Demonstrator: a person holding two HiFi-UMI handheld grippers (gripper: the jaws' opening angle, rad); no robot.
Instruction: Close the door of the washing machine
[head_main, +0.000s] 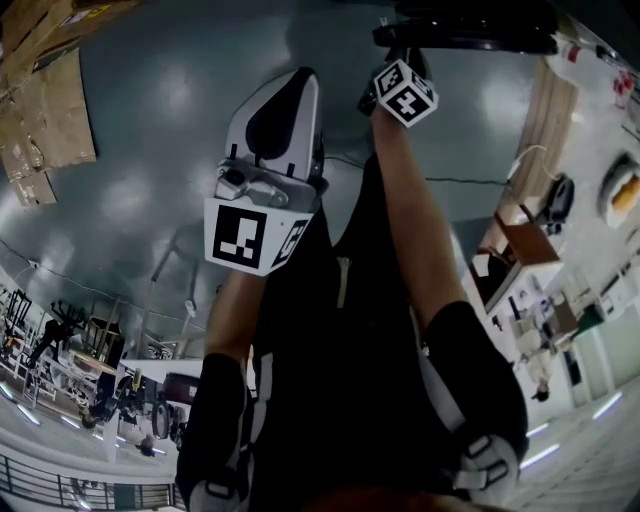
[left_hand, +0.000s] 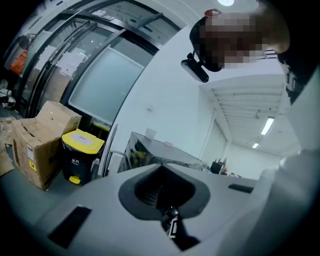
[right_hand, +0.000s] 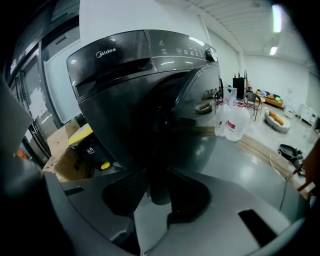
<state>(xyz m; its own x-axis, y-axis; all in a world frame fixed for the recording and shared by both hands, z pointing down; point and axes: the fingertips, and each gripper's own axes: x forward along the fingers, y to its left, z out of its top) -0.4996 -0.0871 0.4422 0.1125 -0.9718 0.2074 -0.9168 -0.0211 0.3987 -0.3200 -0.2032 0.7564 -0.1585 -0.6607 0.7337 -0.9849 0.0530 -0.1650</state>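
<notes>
A dark grey front-loading washing machine (right_hand: 130, 85) fills the right gripper view. Its round door (right_hand: 200, 110) stands out from the drum opening, swung toward the right. My right gripper (right_hand: 157, 187) points down at the machine's front with its jaws apart. A dark edge of the door runs down into the gap, and I cannot tell whether the pads touch it. In the head view the right gripper's marker cube (head_main: 405, 92) sits just below the machine's dark body (head_main: 470, 30). My left gripper (head_main: 285, 110) is off to the left, away from the machine, jaws together (left_hand: 162, 175) and holding nothing.
Cardboard boxes (left_hand: 37, 145) and a black bin with a yellow lid (left_hand: 80, 155) stand by the glass wall. A steel table (left_hand: 160, 150) is beyond them. Clear water jugs (right_hand: 232, 120) stand right of the machine, beside a wooden strip (right_hand: 260, 147). Flattened cardboard (head_main: 45, 90) lies on the floor.
</notes>
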